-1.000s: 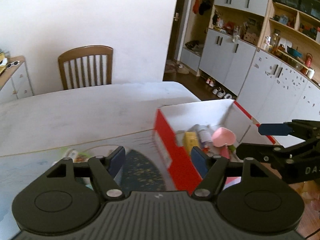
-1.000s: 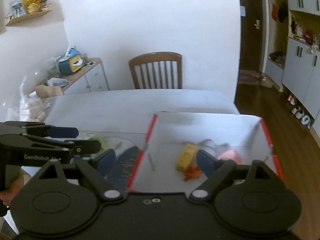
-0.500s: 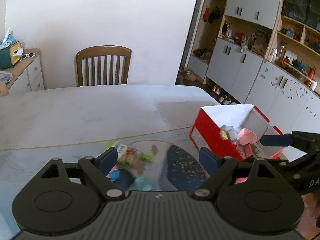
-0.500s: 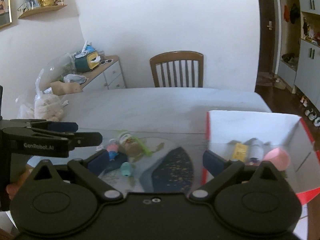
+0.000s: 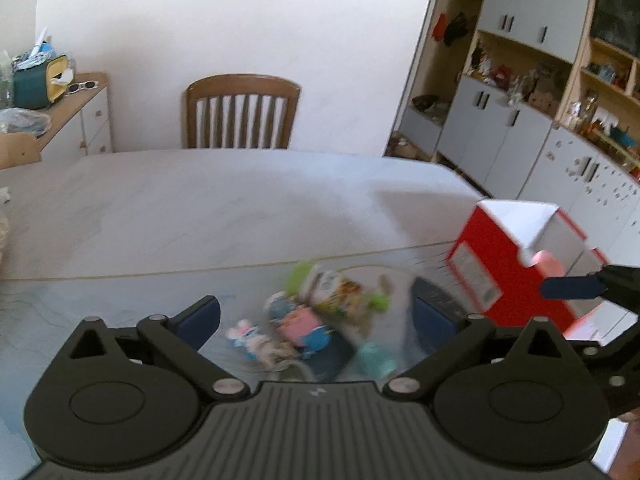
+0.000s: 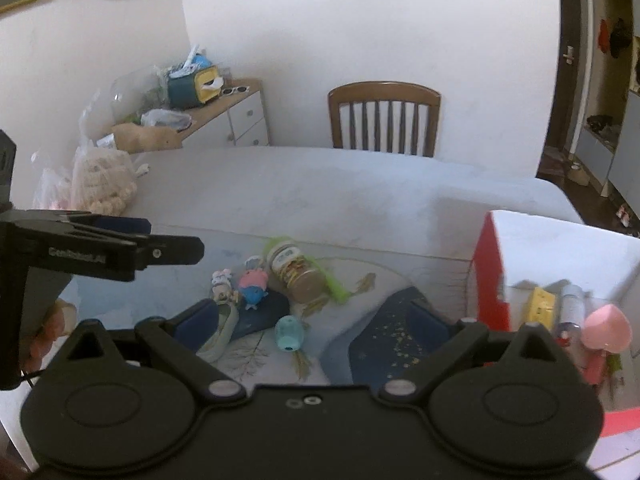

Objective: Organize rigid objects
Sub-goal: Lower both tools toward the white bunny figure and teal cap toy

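Daylit room, soft, no hard glare. White wall behind chair washed out, brightest area. Left wrist view: motion blur on toy pile in front of chair; red box right of pile also soft. Right wrist view sharper, dimmer, bluish cast; toys legible. Fisheye bends both views at edges; dark vignette in corners. Soft shadow on table near box.

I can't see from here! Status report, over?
Both hand-held grippers open, empty. Toys and jar loose on table. Red box partly filled. Nothing blocking.
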The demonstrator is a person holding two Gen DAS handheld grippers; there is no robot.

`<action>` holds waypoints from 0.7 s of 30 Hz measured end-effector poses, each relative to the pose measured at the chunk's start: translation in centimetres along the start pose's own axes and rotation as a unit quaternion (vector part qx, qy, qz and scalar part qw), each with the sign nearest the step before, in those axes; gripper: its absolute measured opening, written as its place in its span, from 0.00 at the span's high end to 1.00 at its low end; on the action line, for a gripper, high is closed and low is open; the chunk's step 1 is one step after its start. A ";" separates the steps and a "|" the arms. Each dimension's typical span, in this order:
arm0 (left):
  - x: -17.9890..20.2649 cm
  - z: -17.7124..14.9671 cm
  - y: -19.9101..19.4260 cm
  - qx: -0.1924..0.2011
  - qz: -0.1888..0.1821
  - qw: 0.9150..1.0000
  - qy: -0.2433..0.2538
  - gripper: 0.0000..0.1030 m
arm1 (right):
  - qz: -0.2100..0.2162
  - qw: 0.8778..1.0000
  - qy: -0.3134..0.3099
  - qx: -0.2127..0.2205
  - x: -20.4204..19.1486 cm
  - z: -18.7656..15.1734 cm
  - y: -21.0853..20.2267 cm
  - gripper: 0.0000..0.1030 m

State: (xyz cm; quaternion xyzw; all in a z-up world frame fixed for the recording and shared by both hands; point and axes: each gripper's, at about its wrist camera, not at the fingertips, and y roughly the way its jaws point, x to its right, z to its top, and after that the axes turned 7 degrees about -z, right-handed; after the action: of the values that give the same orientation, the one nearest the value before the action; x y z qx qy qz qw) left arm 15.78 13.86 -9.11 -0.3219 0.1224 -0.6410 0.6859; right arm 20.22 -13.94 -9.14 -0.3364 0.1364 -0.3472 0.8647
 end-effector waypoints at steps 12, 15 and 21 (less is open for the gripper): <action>-5.8 -3.1 5.4 -0.064 0.048 0.997 -0.022 0.00 | 0.003 0.997 -0.041 -0.063 -2.8 -0.8 5.8 0.08; -6.5 -3.4 5.8 -0.069 0.045 0.996 -0.029 0.00 | 0.008 0.996 -0.050 -0.075 -3.2 -0.9 6.9 0.11; -6.7 -3.6 6.7 -0.073 0.037 0.996 -0.025 0.00 | 0.005 0.993 -0.065 -0.096 -3.7 -1.2 8.9 0.22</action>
State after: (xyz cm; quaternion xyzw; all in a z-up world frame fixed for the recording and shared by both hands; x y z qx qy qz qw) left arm 18.08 19.12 -17.48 -0.3827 0.1635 -0.5965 0.6863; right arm 21.54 -7.27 -16.05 -0.4393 0.1143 -0.3055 0.8370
